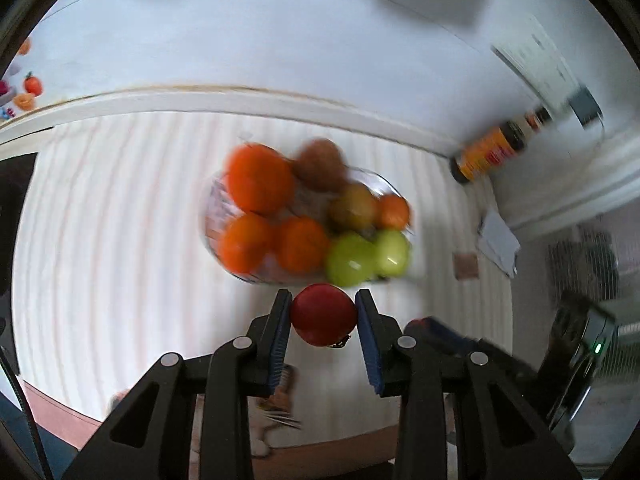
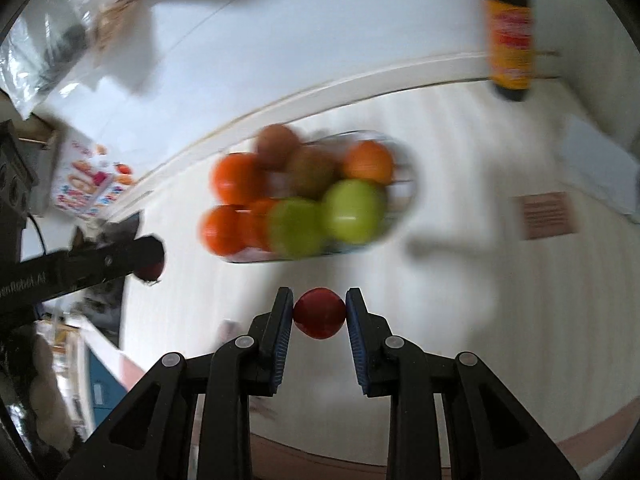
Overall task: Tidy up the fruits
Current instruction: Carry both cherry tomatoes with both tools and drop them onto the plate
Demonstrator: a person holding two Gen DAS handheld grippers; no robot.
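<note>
A clear glass bowl on the striped white table holds several oranges, two green apples and brownish fruits. It also shows in the right wrist view. My left gripper is shut on a red apple, held above the table just short of the bowl. My right gripper is shut on another red apple, also just short of the bowl. The left gripper shows in the right wrist view at the left with its red fruit partly hidden.
A dark bottle with an orange label stands at the table's far right, also in the right wrist view. Papers and a small brown card lie to the bowl's right. A colourful box sits at the left.
</note>
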